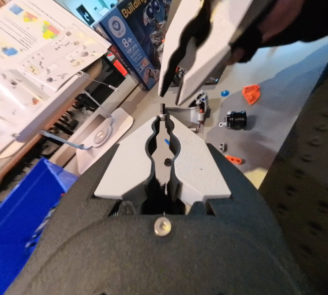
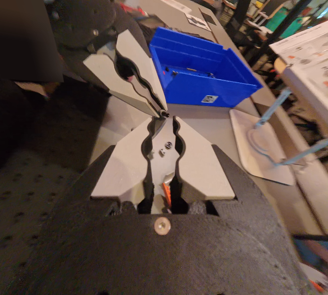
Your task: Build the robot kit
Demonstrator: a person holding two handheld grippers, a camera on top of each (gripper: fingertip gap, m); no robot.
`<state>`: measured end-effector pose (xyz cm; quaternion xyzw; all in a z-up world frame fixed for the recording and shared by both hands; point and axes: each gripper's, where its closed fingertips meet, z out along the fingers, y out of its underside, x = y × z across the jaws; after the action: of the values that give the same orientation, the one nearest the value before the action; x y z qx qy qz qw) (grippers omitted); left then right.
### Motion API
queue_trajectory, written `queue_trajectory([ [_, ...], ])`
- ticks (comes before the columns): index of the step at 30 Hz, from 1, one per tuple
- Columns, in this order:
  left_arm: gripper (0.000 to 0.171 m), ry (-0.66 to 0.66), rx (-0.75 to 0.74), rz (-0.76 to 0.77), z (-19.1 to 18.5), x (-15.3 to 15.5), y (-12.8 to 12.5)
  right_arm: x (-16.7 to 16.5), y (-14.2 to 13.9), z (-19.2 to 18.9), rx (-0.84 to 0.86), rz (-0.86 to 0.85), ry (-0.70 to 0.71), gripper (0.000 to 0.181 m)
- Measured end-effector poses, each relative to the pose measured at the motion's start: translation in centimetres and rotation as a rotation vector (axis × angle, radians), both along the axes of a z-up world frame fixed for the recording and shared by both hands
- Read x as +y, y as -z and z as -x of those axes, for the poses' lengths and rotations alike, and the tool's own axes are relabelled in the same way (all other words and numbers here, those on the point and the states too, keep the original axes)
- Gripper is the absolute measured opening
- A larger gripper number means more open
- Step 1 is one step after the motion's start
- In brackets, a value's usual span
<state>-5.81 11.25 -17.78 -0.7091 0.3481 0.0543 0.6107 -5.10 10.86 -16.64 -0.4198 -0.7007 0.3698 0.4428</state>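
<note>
Two grippers: left gripper (image 1: 163, 117), right gripper (image 1: 169, 99) at 12 o'clock of it. One black pin (image 1: 162, 110). One blue bin (image 2: 204, 73). One kit box (image 1: 140, 38). One instruction sheet (image 1: 39, 41). Two orange pieces: (image 1: 251, 94) at 2 o'clock, (image 1: 234, 159) at 4 o'clock. One black wheel (image 1: 237, 119). One blue stud (image 1: 225, 93). One small grey connector (image 1: 222, 146).

Wrist cams face each other close over grey table (image 1: 266, 80), sharing blue bin (image 2: 204, 66)
</note>
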Motion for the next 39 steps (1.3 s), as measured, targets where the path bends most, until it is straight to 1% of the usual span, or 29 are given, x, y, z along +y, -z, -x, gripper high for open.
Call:
queue_trajectory([
  [2,0.005,0.008,-0.086,0.03,-0.1,0.1,-0.1,0.0,0.3,0.4,-0.011,-0.145,0.065,0.029],
  [4,0.005,0.02,-0.155,0.055,-0.4,0.2,-0.3,-0.3,0.6,0.7,-0.021,-0.234,0.098,0.028],
  [6,0.004,0.008,-0.165,0.065,-0.5,0.3,-0.2,-0.2,0.8,1.0,-0.027,-0.316,0.137,0.028],
  [15,0.004,-0.026,-0.165,0.059,-0.3,0.6,-0.2,0.5,1.3,1.4,-0.032,-0.407,0.241,0.026],
  [20,0.003,-0.037,-0.167,0.059,-0.1,0.7,-0.2,0.6,1.3,1.6,-0.019,-0.396,0.264,0.021],
  [24,0.002,-0.048,-0.155,0.073,0.0,0.7,0.4,0.5,2.0,1.7,-0.043,-0.363,0.256,0.018],
  [27,0.003,-0.044,-0.159,0.071,0.0,0.5,0.3,0.4,2.0,1.7,-0.042,-0.361,0.239,0.017],
  [28,0.003,-0.039,-0.156,0.078,0.1,0.4,0.3,0.3,1.9,1.7,-0.041,-0.344,0.226,0.018],
  [30,0.004,-0.019,-0.173,0.112,0.2,0.1,0.5,-0.2,2.1,1.7,-0.07,-0.228,0.164,0.023],
  [32,0.004,-0.038,-0.172,0.186,1.2,-0.1,1.7,-0.3,2.4,1.3,-0.121,-0.079,0.118,0.036],
  [33,0.004,-0.055,-0.166,0.213,2.0,-0.3,2.4,0.0,2.5,1.0,-0.137,-0.04,0.119,0.034],
  [35,0.005,-0.062,-0.162,0.359,3.0,-1.1,4.8,0.8,2.7,0.7,-0.139,0.002,0.13,0.032],
  [36,0.005,-0.077,-0.161,0.388,3.6,-1.3,5.6,1.0,2.7,0.6,-0.141,0.019,0.127,0.03],
  [39,0.005,-0.099,-0.135,0.538,4.8,-2.1,8.4,1.4,3.0,0.5,-0.157,0.036,0.135,0.028],
])
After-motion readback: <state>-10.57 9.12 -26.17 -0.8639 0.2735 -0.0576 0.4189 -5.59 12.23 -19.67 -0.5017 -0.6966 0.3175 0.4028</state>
